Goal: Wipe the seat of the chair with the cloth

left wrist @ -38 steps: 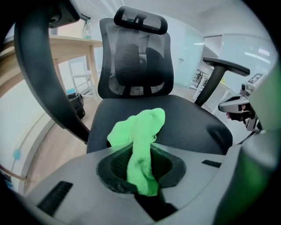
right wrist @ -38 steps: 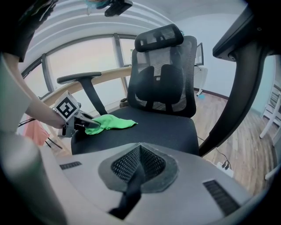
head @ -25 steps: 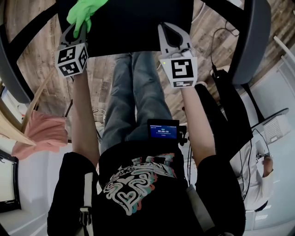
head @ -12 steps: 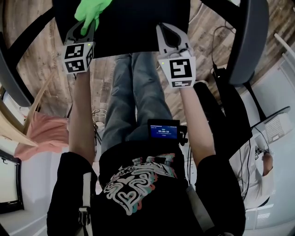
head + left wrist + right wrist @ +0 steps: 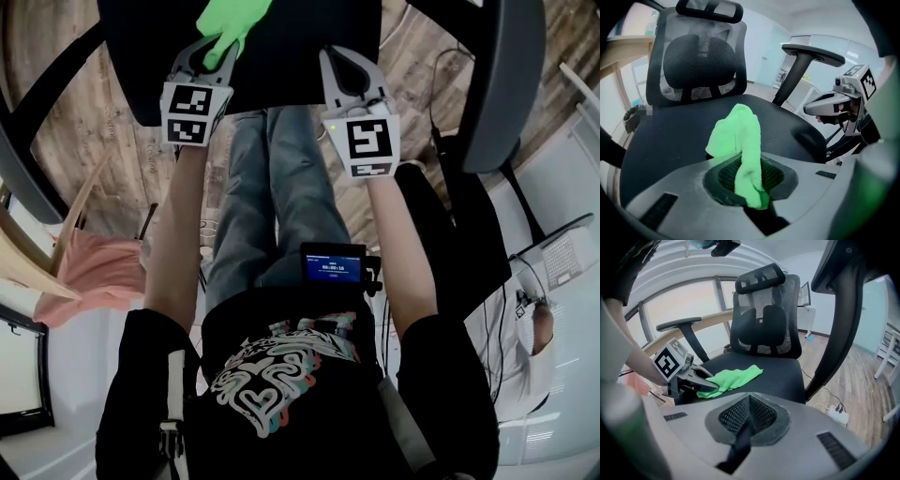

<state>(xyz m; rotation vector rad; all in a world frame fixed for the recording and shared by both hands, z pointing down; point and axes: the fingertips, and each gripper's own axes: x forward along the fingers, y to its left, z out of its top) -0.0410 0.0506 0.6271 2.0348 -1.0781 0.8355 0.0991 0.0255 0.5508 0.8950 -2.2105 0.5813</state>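
A bright green cloth (image 5: 233,21) lies stretched over the black chair seat (image 5: 300,56), pinched at its near end in my left gripper (image 5: 214,58). In the left gripper view the cloth (image 5: 740,140) rises out of the shut jaws onto the seat (image 5: 670,136). In the right gripper view the cloth (image 5: 729,378) trails across the seat (image 5: 778,373) from the left gripper (image 5: 708,384). My right gripper (image 5: 349,67) hovers at the seat's front edge, jaws shut with nothing between them (image 5: 749,409).
The chair's mesh backrest (image 5: 696,61) and headrest (image 5: 759,277) stand behind the seat. Armrests (image 5: 506,84) flank it on both sides (image 5: 37,112). A wooden table edge (image 5: 56,234) with pink fabric (image 5: 89,272) is at the left. A power strip (image 5: 834,413) lies on the wood floor.
My left gripper has slid to the right along the seat's front, dragging the green cloth with it. The right gripper has stayed put.
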